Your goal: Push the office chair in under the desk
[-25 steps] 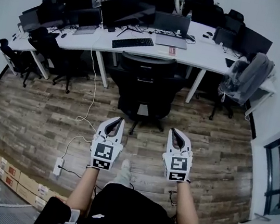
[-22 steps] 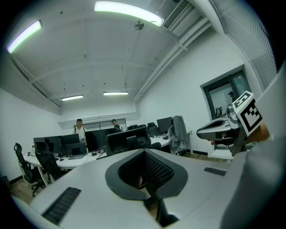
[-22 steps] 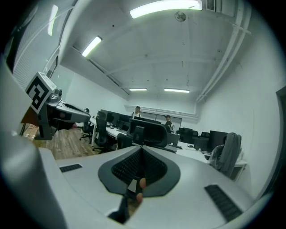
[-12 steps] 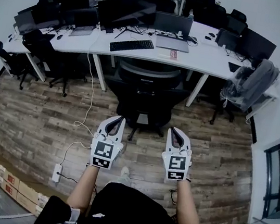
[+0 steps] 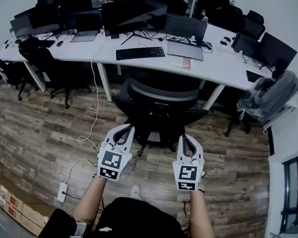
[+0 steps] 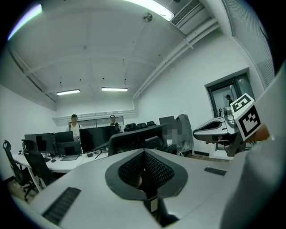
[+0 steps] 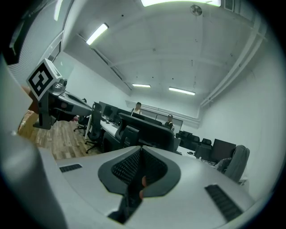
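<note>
Both pairs of jaws are sitting pressed together, gripping nothing. The left gripper (image 5: 128, 128) and right gripper (image 5: 184, 138) are hovering side by side just behind the black mesh-backed office chair (image 5: 160, 98), which is standing close against the long white desk (image 5: 219, 62).

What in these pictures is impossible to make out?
- Head view: whether the left gripper and right gripper touch the office chair; too small.
- Head view: space under the desk, hidden by its top and the chair.
- Gripper views: the chair's lower part, blocked by the shut jaws.
</note>
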A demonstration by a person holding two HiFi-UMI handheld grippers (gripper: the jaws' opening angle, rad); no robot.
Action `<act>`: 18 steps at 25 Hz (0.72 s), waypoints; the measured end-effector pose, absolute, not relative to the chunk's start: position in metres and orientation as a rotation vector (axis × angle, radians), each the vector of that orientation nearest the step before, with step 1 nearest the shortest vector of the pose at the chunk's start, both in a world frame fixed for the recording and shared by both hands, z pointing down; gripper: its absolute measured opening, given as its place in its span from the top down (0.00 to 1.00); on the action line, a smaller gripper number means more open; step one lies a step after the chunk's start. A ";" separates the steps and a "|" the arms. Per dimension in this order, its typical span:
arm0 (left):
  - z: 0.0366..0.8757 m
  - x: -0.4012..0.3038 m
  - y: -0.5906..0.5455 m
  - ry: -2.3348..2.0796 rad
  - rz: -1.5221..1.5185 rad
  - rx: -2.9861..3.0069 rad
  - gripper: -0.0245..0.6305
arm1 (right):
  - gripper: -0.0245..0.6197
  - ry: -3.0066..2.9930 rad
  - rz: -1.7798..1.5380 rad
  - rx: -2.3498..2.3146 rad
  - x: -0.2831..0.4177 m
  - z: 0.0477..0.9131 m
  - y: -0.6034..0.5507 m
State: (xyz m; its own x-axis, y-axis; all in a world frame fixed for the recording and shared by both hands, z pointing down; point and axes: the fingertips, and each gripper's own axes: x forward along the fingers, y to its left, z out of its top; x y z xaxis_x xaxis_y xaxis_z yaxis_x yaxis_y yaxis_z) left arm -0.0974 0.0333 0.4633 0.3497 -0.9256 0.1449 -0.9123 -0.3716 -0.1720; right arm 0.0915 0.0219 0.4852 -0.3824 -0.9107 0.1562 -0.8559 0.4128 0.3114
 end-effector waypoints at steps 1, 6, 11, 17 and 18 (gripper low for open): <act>0.464 -0.101 0.027 1.719 -0.336 -2.534 0.94 | 0.92 -2.368 -0.258 1.538 0.088 0.485 0.016; 0.465 -0.117 -0.008 1.675 -0.345 -2.566 0.94 | 0.92 -2.336 -0.259 1.547 0.070 0.485 -0.016; 0.474 -0.125 -0.031 1.598 -0.390 -2.618 0.94 | 0.92 -2.305 -0.264 1.553 0.053 0.490 -0.038; 0.484 -0.130 -0.050 1.512 -0.413 -2.678 0.94 | 0.92 -2.261 -0.306 1.518 0.039 0.495 -0.054; 0.487 -0.130 -0.053 1.506 -0.422 -2.684 0.94 | 0.92 -2.251 -0.312 1.504 0.039 0.498 -0.055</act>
State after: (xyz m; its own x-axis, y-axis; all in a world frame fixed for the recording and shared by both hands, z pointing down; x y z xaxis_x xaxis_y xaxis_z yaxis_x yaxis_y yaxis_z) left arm -0.1299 -0.0528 0.4866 0.4932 -0.8422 0.2177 -0.8328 -0.5294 -0.1615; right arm 0.0387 -0.0547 0.4978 -0.3310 -0.9192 0.2134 -0.8266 0.3915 0.4043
